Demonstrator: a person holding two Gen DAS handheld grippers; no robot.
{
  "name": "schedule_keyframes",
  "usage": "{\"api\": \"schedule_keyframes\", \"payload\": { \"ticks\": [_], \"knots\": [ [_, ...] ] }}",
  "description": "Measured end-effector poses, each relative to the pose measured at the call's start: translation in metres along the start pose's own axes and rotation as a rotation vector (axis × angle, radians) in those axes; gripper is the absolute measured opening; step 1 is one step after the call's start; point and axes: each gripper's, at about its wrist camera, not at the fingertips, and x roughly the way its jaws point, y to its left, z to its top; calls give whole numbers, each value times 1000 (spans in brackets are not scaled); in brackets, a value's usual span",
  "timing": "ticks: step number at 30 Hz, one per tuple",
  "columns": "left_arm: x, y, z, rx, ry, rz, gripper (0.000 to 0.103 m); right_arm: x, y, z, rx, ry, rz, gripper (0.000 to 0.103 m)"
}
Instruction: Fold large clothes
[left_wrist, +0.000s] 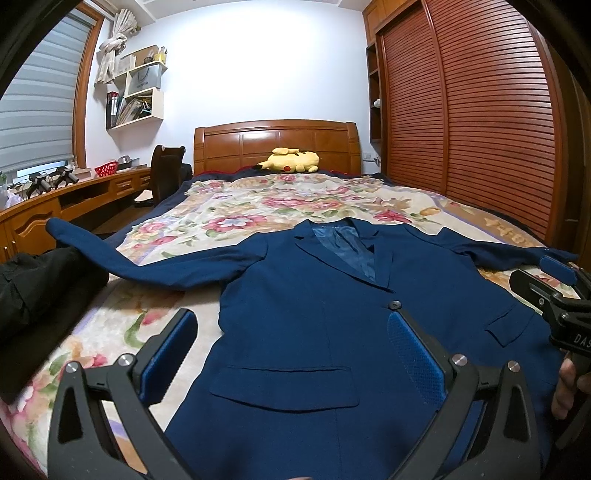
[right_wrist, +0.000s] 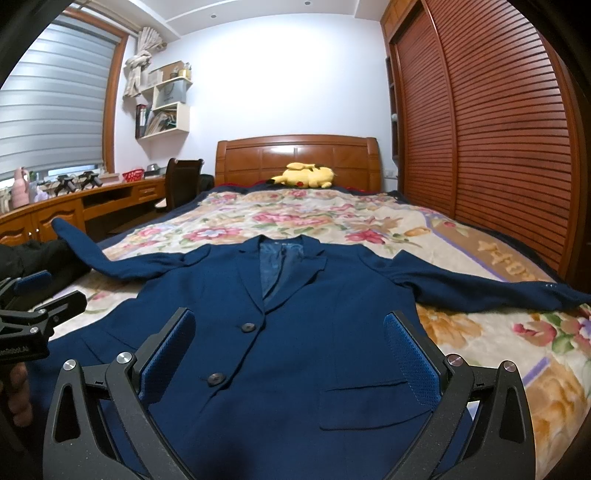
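Navy wool, a blazer (left_wrist: 314, 314) lies face up and buttoned on the bed (left_wrist: 236, 206), both sleeves flung wide, the left one (left_wrist: 147, 258) trailing off the mattress edge beside a black garment (left_wrist: 40, 280). Both tongs, left (left_wrist: 291, 354) and right (right_wrist: 288, 354), hover spread above its lower front, pinching nothing. That overhanging sleeve may, I reckon, drag the jacket askew once a side is lifted, and a shallow pinch could gather only the top layer, leaving the back rumpled.
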Motion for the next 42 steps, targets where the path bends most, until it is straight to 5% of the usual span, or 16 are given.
{"api": "schedule_keyframes", "payload": {
  "ticks": [42],
  "knots": [
    [-4, 0, 2, 3, -5, 6, 103, 1, -1, 0, 1, 1, 0, 103]
  ]
}}
